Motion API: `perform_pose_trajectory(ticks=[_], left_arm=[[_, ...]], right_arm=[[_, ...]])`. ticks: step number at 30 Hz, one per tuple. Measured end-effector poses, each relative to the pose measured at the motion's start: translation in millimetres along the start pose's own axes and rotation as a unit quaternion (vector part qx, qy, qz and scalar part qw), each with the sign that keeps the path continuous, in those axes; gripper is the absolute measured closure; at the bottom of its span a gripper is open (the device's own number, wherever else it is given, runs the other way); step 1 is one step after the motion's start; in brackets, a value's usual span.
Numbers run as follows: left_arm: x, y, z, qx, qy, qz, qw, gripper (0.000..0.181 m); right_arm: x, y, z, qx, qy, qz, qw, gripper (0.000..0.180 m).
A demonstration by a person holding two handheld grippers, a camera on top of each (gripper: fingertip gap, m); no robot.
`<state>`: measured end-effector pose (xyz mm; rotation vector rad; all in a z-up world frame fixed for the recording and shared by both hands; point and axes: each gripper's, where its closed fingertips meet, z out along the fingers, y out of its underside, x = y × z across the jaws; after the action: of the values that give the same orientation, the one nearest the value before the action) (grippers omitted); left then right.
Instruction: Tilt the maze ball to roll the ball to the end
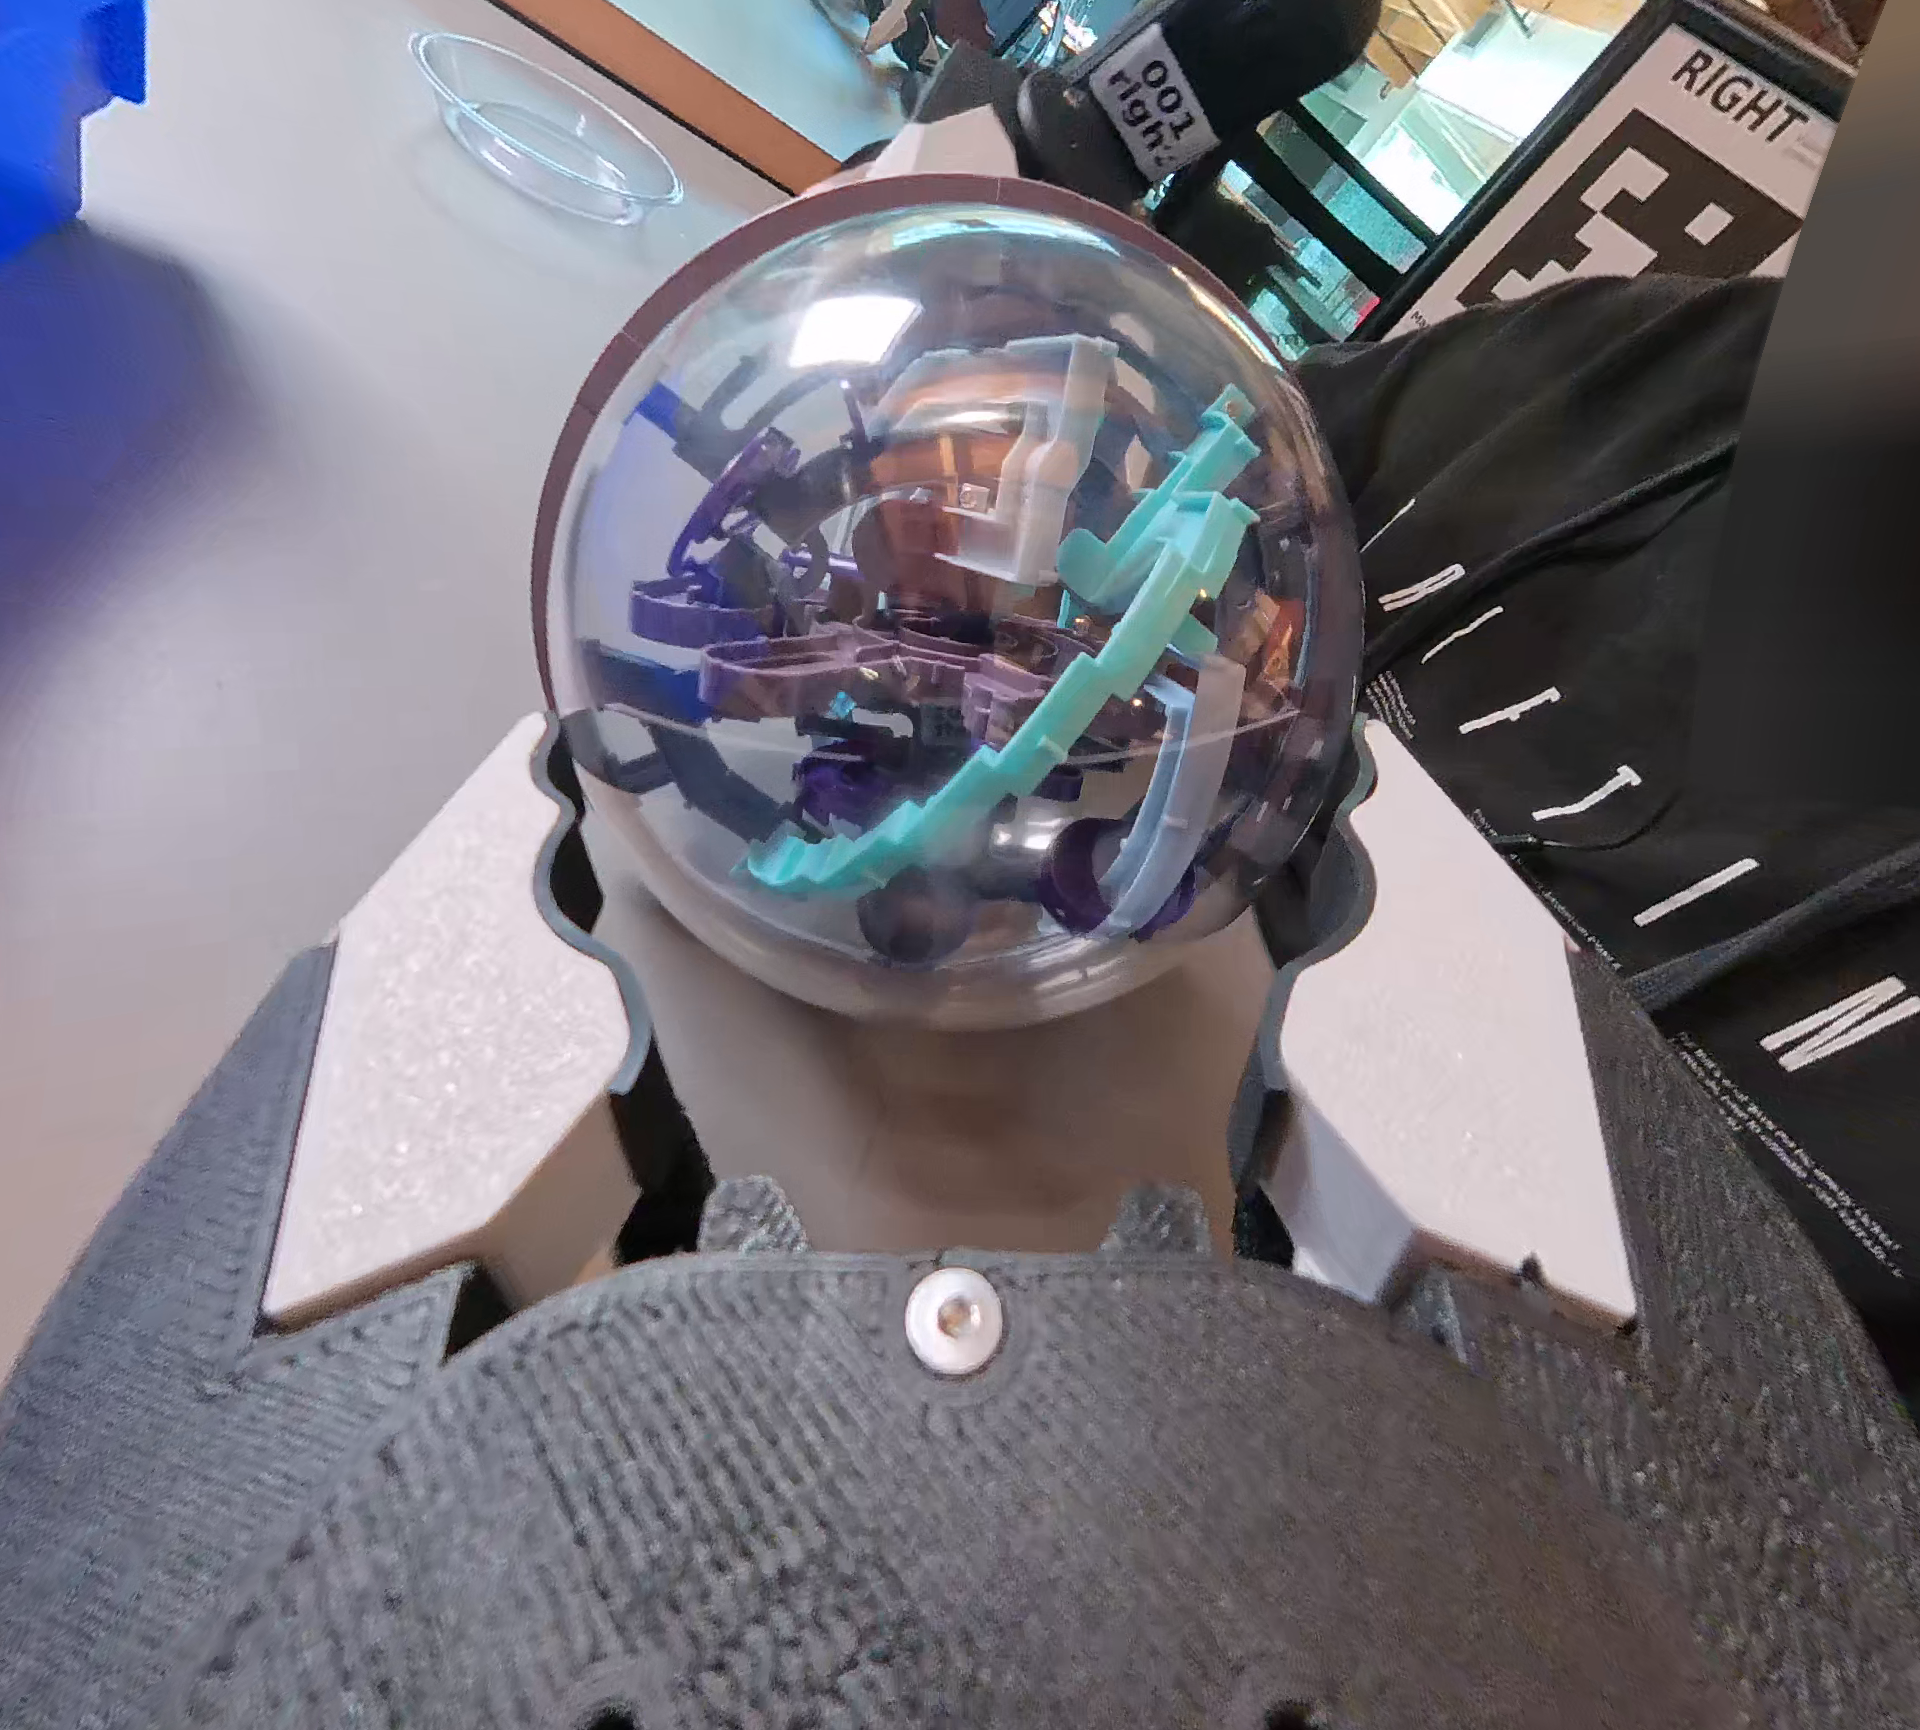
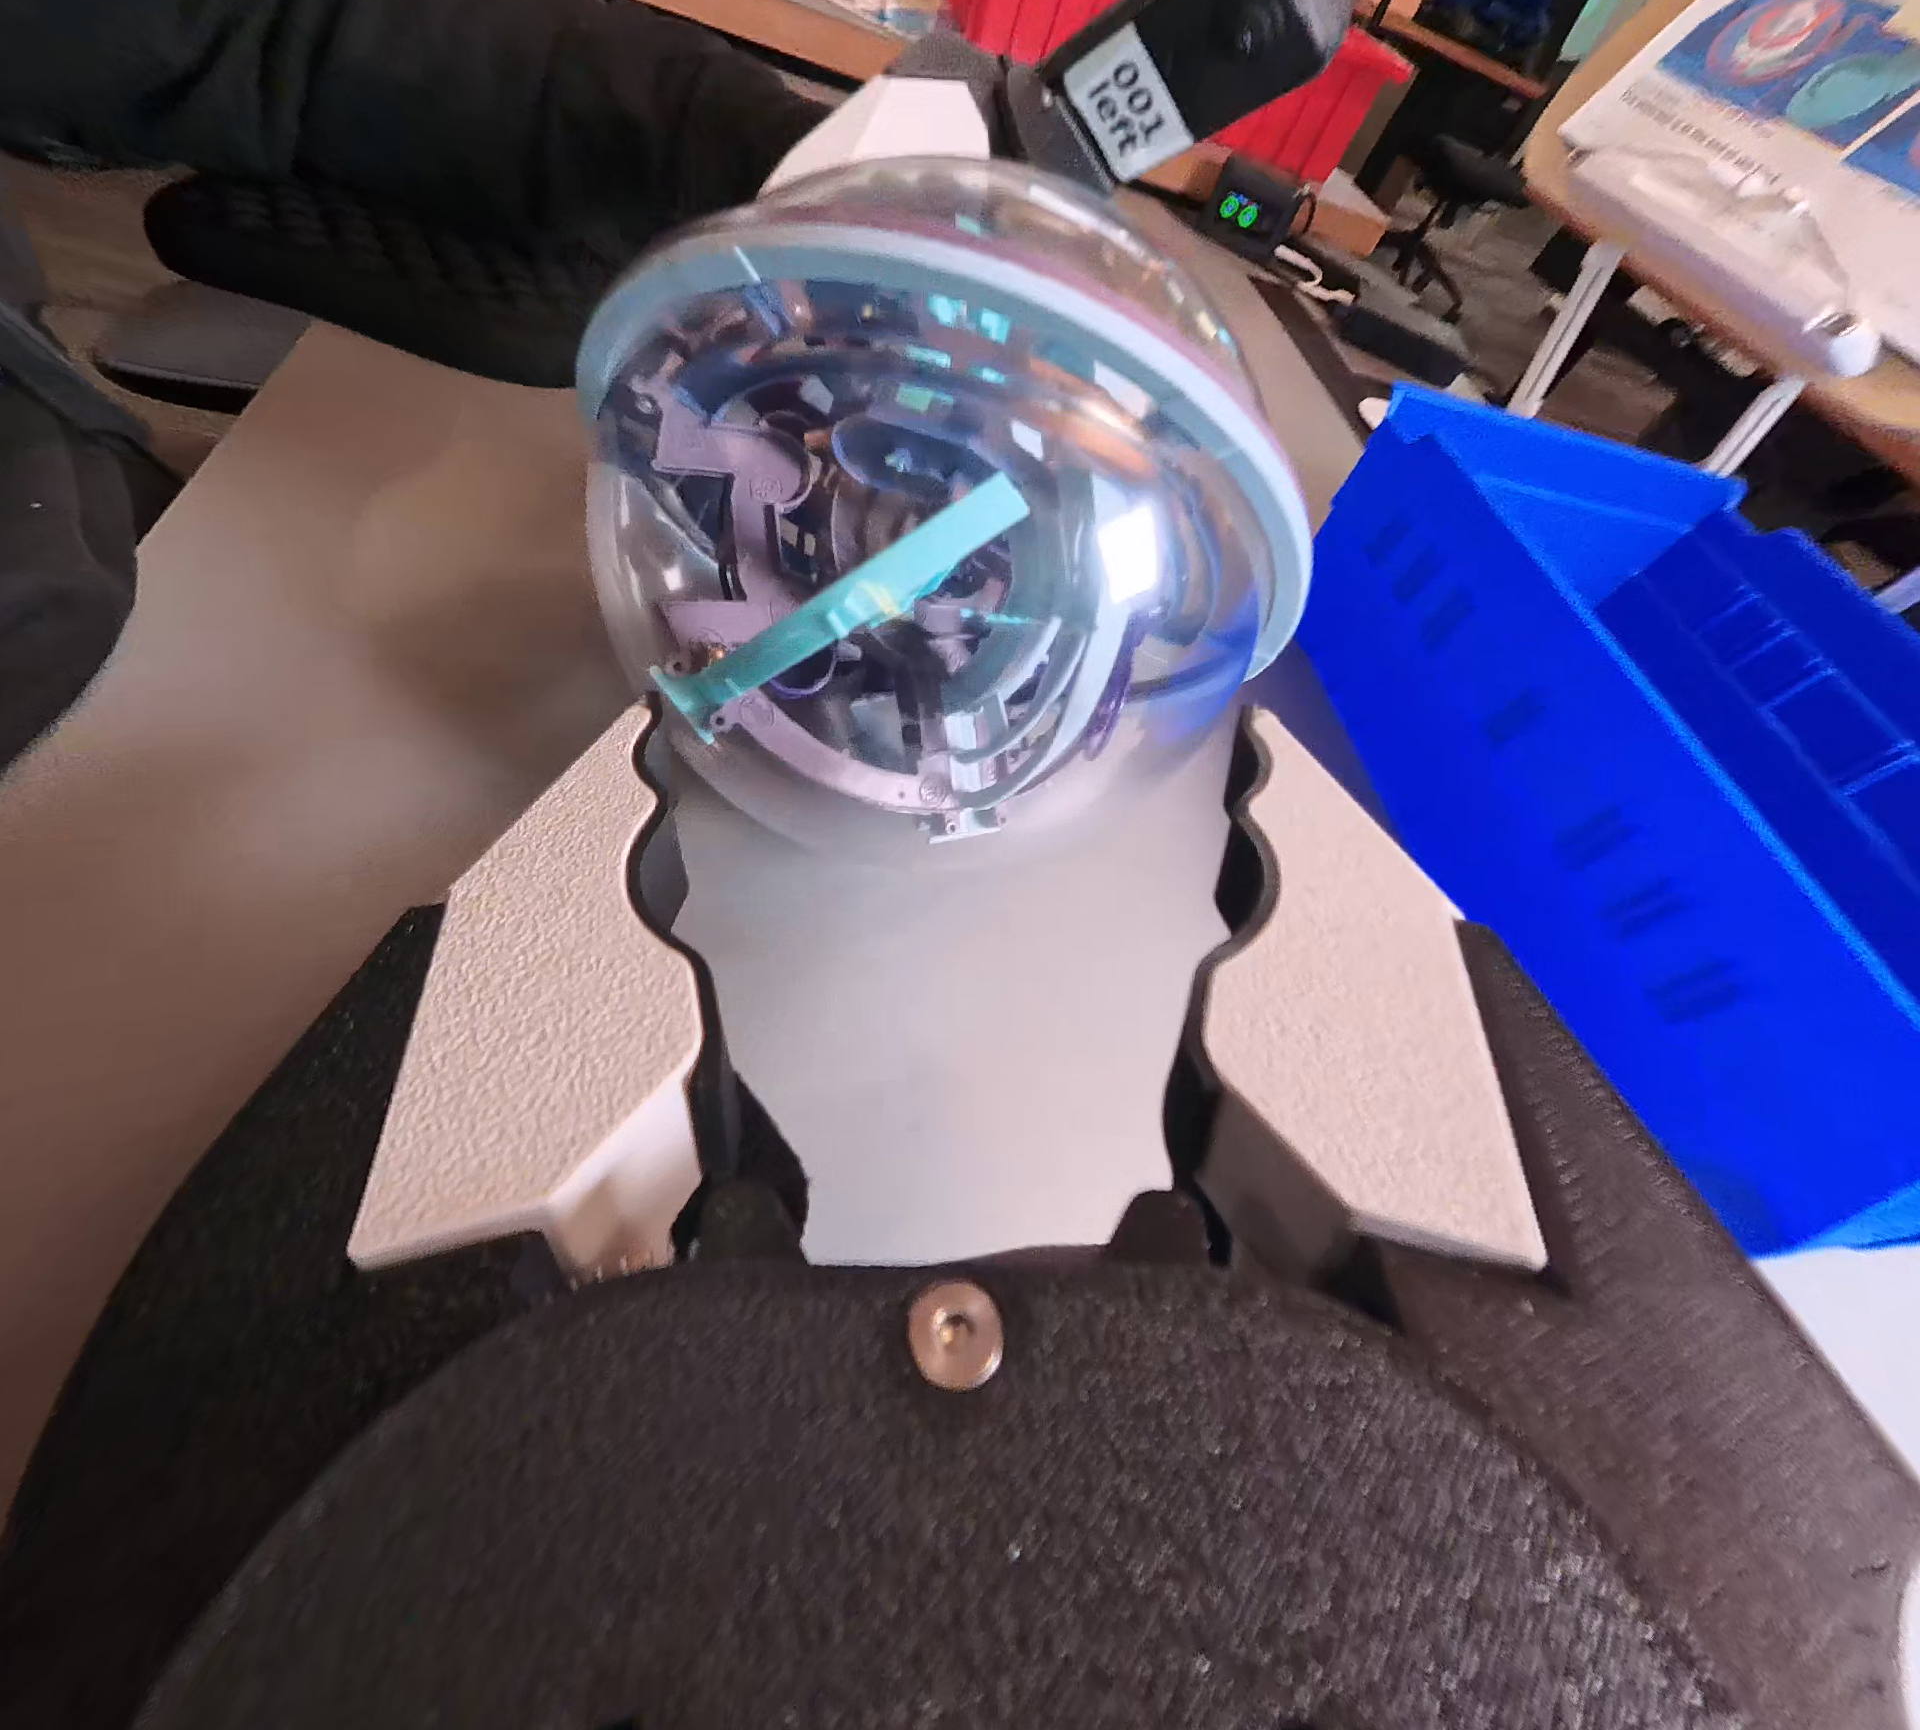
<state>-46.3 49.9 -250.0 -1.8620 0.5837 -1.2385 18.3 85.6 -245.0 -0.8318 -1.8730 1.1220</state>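
Counter point(image 1: 291, 454) below, grey, carrying blue bin point(image 2: 1621, 745) and clear dish point(image 1: 540, 127). Maze ball point(image 1: 951, 610) lifted off it, wedged between fingertips of left tool point(image 1: 951, 807) and right tool point(image 2: 951, 745), each grasping an opposite side. Small ball inside not clearly made out.

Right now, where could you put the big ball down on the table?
Bare grey table lies between the clear dish and the blue bin, and more nearer the sleeve. It is crowded where the blue bin sits close beside the maze ball.
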Motion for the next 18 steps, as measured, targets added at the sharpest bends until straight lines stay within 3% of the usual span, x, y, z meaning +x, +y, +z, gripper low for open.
perform_pose_trajectory(ticks=[6,12,18], left_arm=[[-2,-4,3,-0.032,0.002,-0.017,0.999,0.041],[-2,-6,9,-0.084,0.024,-0.043,0.995,0.042],[-1,-6,13,-0.140,0.023,-0.046,0.989,0.042]], right_arm=[[4,-20,-6,0.002,0.013,-0.048,0.999,0.076],[4,-15,-5,-0.067,-0.007,-0.110,0.992,0.074],[4,-17,-13,-0.084,-0.040,-0.125,0.988,0.090]])
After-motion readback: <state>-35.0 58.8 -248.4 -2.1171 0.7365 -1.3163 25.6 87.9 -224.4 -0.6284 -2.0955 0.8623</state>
